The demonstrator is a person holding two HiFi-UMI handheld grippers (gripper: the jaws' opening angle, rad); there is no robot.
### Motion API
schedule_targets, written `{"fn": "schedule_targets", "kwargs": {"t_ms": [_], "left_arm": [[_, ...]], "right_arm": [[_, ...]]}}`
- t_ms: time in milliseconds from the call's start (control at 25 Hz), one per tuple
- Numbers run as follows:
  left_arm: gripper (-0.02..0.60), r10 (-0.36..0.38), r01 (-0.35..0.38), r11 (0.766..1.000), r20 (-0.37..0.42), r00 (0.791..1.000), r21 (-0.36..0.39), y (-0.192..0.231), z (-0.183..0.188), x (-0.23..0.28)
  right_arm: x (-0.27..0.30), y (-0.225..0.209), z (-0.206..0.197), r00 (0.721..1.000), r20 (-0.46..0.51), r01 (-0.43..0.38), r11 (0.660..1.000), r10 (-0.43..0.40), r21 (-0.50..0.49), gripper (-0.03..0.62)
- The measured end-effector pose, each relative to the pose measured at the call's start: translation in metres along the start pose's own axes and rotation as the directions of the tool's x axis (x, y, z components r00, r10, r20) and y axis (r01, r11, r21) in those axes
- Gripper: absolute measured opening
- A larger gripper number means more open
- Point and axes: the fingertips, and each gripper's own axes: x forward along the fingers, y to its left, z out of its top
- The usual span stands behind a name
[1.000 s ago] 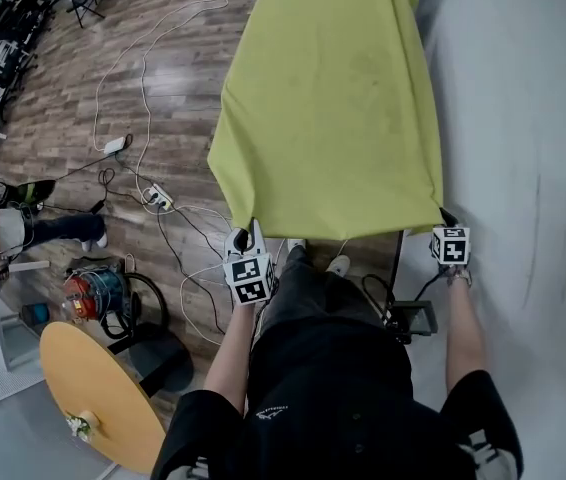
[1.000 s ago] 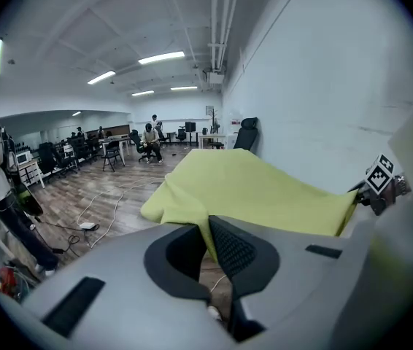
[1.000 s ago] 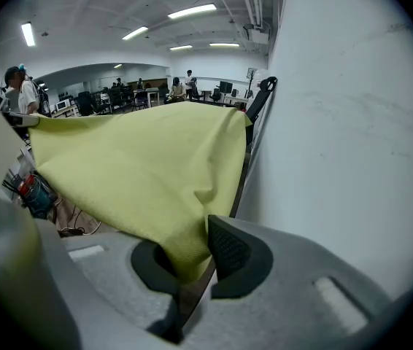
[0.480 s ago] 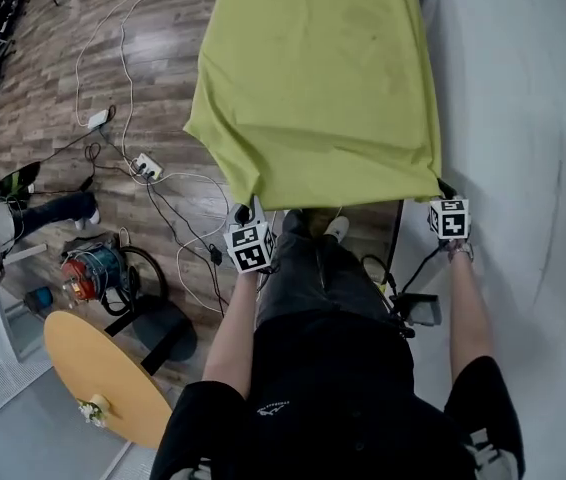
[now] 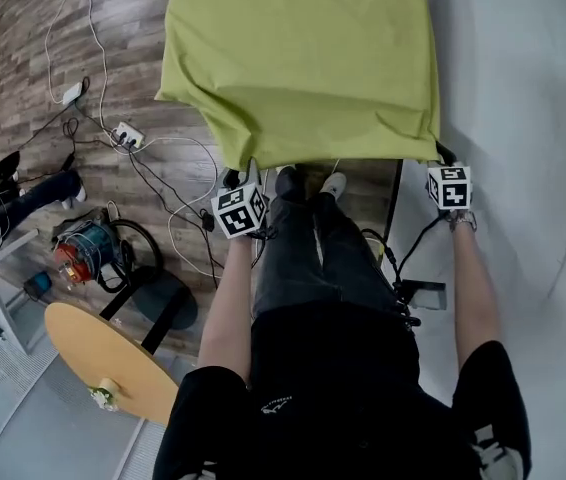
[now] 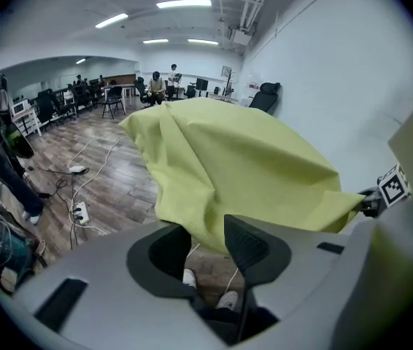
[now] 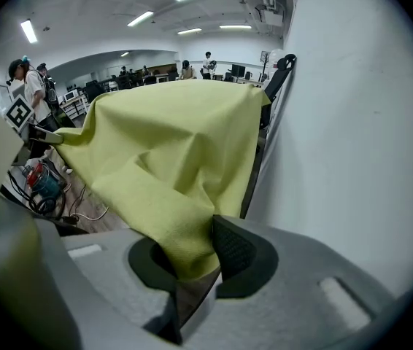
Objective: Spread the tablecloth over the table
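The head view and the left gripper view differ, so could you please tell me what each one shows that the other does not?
Only the head view shows the round orange disc at the lower left and the person's black top. Only the left gripper view shows the ceiling lights, the people at distant desks, and the left tool with its jaws opening and the corner of the tablecloth hanging loose between them. Both show the yellow-green tablecloth, the white power strip on the wood floor and the person's shoes.
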Motion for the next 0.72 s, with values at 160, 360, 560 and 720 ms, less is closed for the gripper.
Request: {"fn": "schedule_targets", "kwargs": {"t_ms": [160,360,560,720], "left_arm": [[0.164,-0.021,0.021,1.000,-0.027,0.999,-0.012,-0.004,-0.008,0.011],[0.250,-0.032,0.030,0.997,-0.032,0.999,-0.072,-0.005,-0.016,0.013],[0.262,-0.020,0.013,0.996,-0.079,0.997,-0.090,0.000,-0.040,0.009],[0.265,0.004,-0.015,0.994,-0.101,0.995,-0.107,0.006,-0.059,0.004]], "right_arm": [[0.008,0.011,-0.001,1.000,-0.010,-0.021,1.000,0.022,0.016,0.093],[0.012,0.026,-0.009,0.995,-0.044,-0.087,0.995,0.090,0.055,0.227],[0.013,0.035,-0.029,0.989,-0.079,-0.113,0.989,0.121,0.100,0.250],[0.009,0.041,-0.044,0.986,-0.095,-0.126,0.985,0.138,0.116,0.250]]}}
